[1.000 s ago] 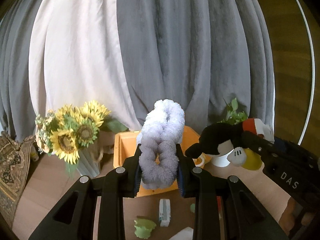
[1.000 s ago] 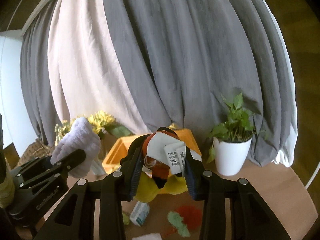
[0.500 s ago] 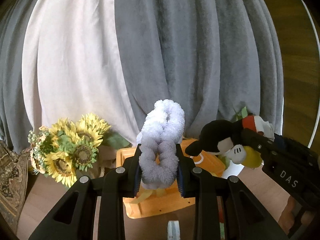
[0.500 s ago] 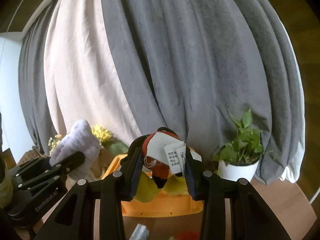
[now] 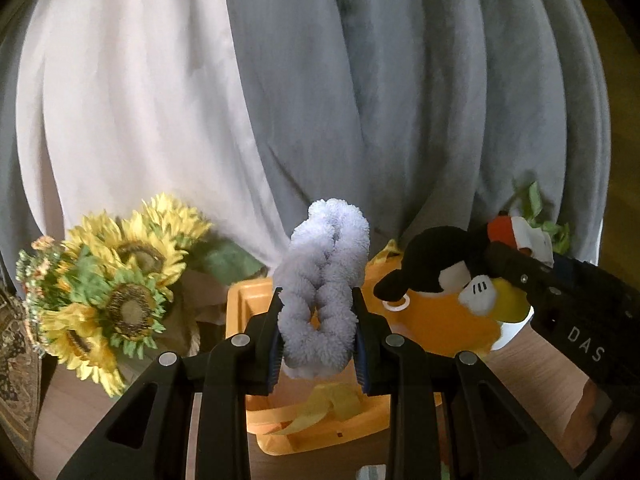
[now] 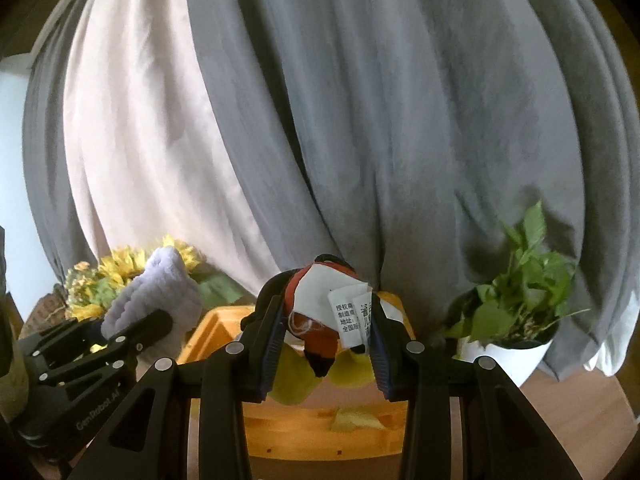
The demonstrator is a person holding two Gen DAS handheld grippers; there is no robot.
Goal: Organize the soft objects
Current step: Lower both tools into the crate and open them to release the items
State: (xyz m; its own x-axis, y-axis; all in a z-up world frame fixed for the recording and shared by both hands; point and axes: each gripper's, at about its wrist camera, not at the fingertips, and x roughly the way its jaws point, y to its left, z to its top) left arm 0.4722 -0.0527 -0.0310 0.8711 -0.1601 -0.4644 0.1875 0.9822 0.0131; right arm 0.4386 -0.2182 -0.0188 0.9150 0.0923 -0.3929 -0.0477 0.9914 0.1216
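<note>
My left gripper [image 5: 317,334] is shut on a fluffy lilac twisted plush [image 5: 325,288] and holds it upright above the orange bin [image 5: 320,430]. My right gripper [image 6: 326,340] is shut on a black, red and yellow plush toy [image 6: 320,344] with white paper tags, held over the same orange bin [image 6: 320,436]. In the left wrist view the right gripper [image 5: 560,300] comes in from the right with the plush toy [image 5: 440,272]. In the right wrist view the left gripper [image 6: 132,330] with the lilac plush [image 6: 156,292] is at the left.
A bunch of sunflowers [image 5: 108,292] stands left of the bin. A potted green plant in a white pot [image 6: 516,320] stands to its right. Grey and cream curtains [image 5: 320,100] hang close behind. Yellow soft pieces [image 5: 320,404] lie in the bin.
Both grippers have moved forward toward the bin with their plush items still held. The bin now looks larger and closer, and the small items on the table have dropped out of view.
</note>
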